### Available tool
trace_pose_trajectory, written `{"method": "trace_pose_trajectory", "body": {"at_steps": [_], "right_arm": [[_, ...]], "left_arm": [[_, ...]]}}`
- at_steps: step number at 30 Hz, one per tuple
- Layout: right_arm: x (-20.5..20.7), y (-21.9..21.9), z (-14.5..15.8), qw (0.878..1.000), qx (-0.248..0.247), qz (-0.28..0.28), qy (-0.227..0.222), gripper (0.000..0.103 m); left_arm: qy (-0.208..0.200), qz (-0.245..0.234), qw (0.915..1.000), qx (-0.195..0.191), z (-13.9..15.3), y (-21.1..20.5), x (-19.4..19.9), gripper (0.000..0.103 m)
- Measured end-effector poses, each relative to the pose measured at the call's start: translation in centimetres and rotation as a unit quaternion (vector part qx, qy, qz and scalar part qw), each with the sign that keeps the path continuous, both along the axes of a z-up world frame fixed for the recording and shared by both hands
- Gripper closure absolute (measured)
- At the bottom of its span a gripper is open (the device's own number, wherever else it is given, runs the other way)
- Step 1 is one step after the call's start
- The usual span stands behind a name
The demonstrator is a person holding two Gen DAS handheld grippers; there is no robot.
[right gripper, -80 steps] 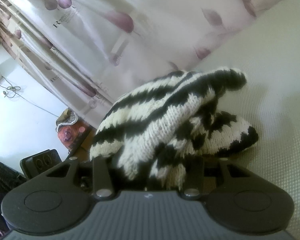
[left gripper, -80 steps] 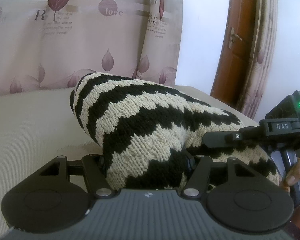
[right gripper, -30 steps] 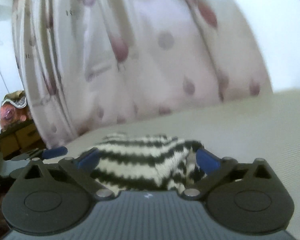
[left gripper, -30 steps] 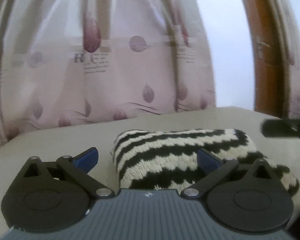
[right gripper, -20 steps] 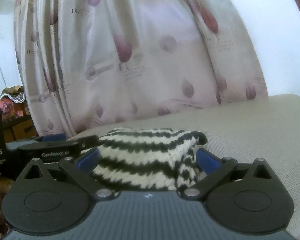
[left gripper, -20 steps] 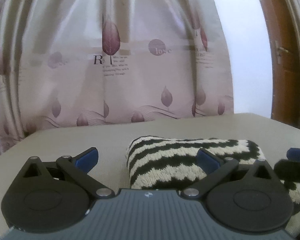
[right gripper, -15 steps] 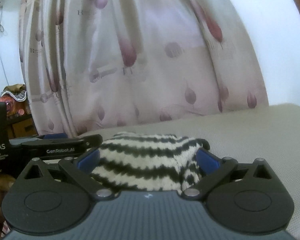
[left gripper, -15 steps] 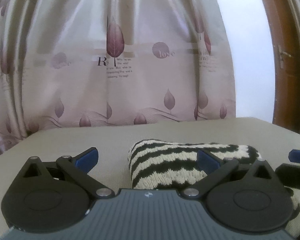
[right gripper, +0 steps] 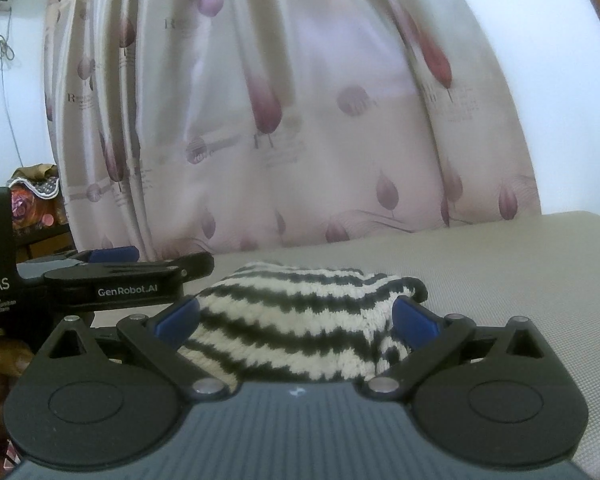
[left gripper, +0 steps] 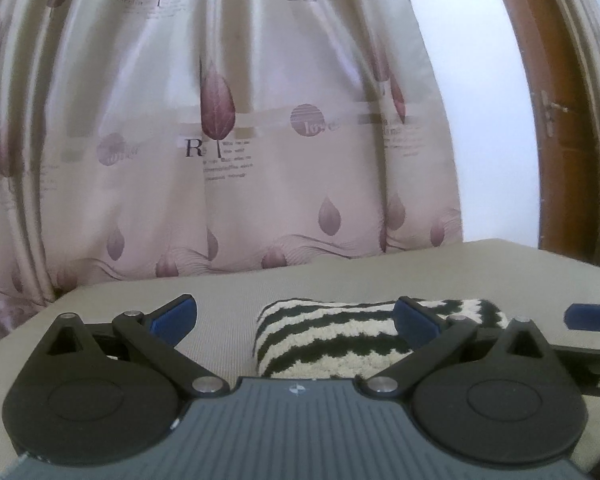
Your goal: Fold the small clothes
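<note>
The left tongs point(left gripper: 294, 316) were wide open, with their two blue-tipped fingers point(left gripper: 172, 314) far apart and nothing between them. They hung just above the flat beige cloth-covered surface point(left gripper: 228, 292). The right tongs point(right gripper: 296, 314) were wide open too, and they held nothing.

The small folded knit garment with black and cream zigzag stripes point(left gripper: 332, 336) lay flat on the surface. It was a thick, soft bundle. In the left wrist view, the garment sat just past the tongs, more toward their right finger, and that blue tip stood in front of the garment's top edge. The bare surface showed to the left of the garment. A blue finger tip of the right tongs point(left gripper: 592, 314) poked in at the right side, just beside the garment's right end.

In the right wrist view, the garment point(right gripper: 296, 320) lay right in front of the open tongs, and it filled the gap between the two blue tips. I could not tell if the tips touched it. The left tongs point(right gripper: 112, 256) showed to the left of the garment, close to its left end. A bit of a hand point(right gripper: 0, 364) showed under them at the picture's edge.

Behind the garment, the surface ran back to a pale pink curtain with purple leaf prints point(left gripper: 220, 120). To the right of the curtain was a white wall point(left gripper: 488, 120), and then a brown wooden door frame point(left gripper: 552, 140).
</note>
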State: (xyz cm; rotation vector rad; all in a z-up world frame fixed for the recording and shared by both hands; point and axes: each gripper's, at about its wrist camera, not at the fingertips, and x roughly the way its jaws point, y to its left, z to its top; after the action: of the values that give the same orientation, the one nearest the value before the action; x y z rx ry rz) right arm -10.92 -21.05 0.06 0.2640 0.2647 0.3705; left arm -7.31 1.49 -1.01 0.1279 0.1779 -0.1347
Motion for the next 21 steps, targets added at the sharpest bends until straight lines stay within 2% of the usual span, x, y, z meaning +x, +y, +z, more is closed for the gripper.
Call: {"method": "trace_pose_trajectory", "body": {"at_steps": [10, 15, 17, 21], "right_arm": [[-0.1, 0.1, 0.0, 1.000, -0.002, -0.001, 0.002, 0.000], [-0.2, 0.2, 0.1, 1.000, -0.007, -0.010, 0.002, 0.000], [-0.2, 0.1, 0.1, 1.000, -0.008, -0.015, 0.002, 0.000], [-0.2, 0.1, 0.0, 1.000, -0.012, -0.027, 0.004, 0.000]], "left_arm": [[0.012, -0.006, 0.9998, -0.012, 0.0, 0.1, 0.0, 0.000], [0.008, 0.004, 0.9995, -0.030, -0.3, 0.5, 0.2, 0.000], [-0.007, 0.006, 0.9990, -0.044, -0.5, 0.9, 0.1, 0.000], [-0.009, 0.013, 0.9988, -0.046, -0.6, 1.1, 0.3, 0.000]]}}
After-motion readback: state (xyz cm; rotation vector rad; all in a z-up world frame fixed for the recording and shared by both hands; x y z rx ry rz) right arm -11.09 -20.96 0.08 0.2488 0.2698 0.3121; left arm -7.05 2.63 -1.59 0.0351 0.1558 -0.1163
